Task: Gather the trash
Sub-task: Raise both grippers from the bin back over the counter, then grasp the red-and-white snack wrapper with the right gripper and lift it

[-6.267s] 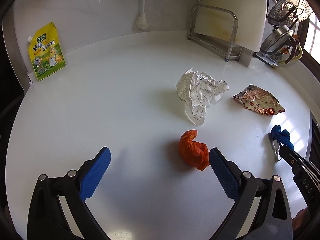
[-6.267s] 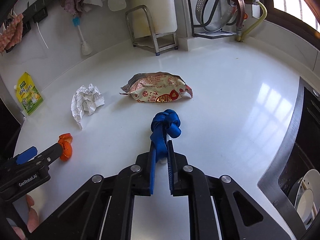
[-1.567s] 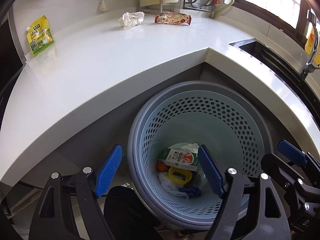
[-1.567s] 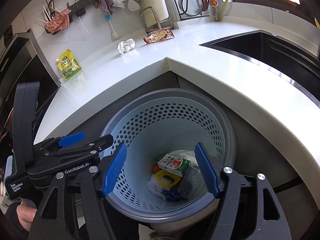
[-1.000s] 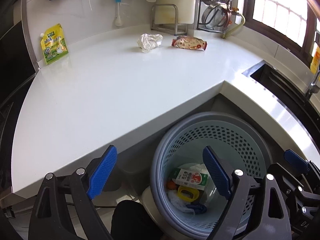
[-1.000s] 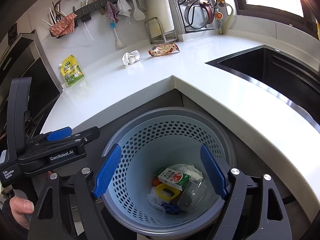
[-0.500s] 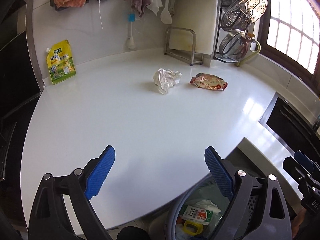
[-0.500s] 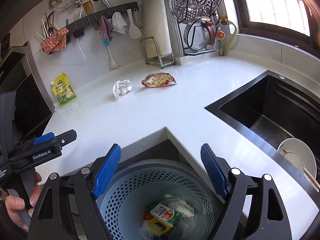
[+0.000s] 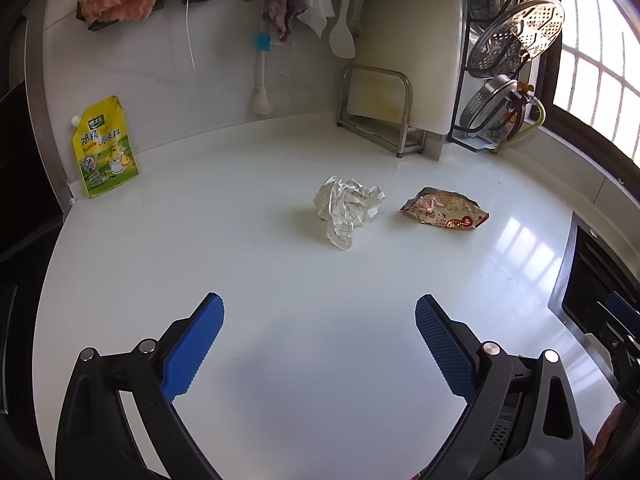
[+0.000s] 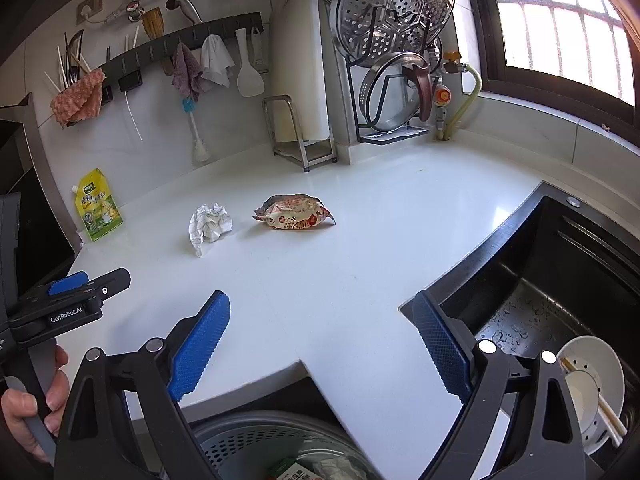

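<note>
Two pieces are waiting on the counter (image 9: pixel 200 264): crumpled paper (image 9: pixel 347 212) just left of the snack wrapper (image 9: pixel 444 215). You are carrying the left gripper (image 9: pixel 318 340) and right gripper (image 10: pixel 320 344) spread wide and empty, jaws having just been opening; straddle each piece fully before squeezing.

black hand-held gripper (image 9: pixel 319 326), blue ribbed pads (image 9: pixel 192 350), silver screws

Crumpled paper (image 9: pixel 347 211) lies beside snack wrapper (image 9: pixel 445 213); both on countertop (image 9: pixel 240 280).

Daylight from a barred window (image 10: pixel 560 32) falls on the white corner countertop (image 9: pixel 240 240) beside a black sink (image 10: pixel 560 280).
</note>
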`<act>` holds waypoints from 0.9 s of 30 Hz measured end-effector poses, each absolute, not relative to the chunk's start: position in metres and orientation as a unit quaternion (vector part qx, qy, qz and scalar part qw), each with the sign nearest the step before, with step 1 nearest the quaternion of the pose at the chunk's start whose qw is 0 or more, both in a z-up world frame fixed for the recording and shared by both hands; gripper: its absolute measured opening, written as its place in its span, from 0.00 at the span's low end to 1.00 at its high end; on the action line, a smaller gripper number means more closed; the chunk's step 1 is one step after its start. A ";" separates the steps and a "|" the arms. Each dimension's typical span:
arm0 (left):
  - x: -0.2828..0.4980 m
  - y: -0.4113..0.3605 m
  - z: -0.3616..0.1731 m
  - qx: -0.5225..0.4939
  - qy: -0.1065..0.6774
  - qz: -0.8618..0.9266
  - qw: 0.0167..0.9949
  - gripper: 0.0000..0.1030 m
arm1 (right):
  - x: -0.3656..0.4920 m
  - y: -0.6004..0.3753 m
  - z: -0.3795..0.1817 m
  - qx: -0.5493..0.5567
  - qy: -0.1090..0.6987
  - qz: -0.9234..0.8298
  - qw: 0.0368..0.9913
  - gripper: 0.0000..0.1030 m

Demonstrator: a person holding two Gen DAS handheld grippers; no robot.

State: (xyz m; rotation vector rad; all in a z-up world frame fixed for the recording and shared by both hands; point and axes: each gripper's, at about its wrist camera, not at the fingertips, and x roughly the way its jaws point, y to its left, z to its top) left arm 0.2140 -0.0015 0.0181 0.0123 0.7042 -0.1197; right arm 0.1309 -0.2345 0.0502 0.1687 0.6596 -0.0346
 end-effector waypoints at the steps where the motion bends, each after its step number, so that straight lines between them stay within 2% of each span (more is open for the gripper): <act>1: 0.219 -0.002 0.018 0.006 0.346 -0.057 0.937 0.92 | 0.137 -0.234 0.050 0.078 0.325 -0.015 0.942 0.86; 14: 0.274 -0.012 0.002 0.008 0.361 -0.044 0.931 0.92 | 0.213 -0.223 0.048 0.024 0.330 0.050 0.942 0.86; 19: 0.291 -0.014 -0.005 0.005 0.369 -0.034 0.929 0.92 | 0.258 -0.232 0.035 0.010 0.389 0.039 0.920 0.86; 27: 0.316 -0.016 -0.016 -0.001 0.389 -0.026 0.921 0.92 | 0.315 -0.248 0.014 0.012 0.428 0.077 0.900 0.86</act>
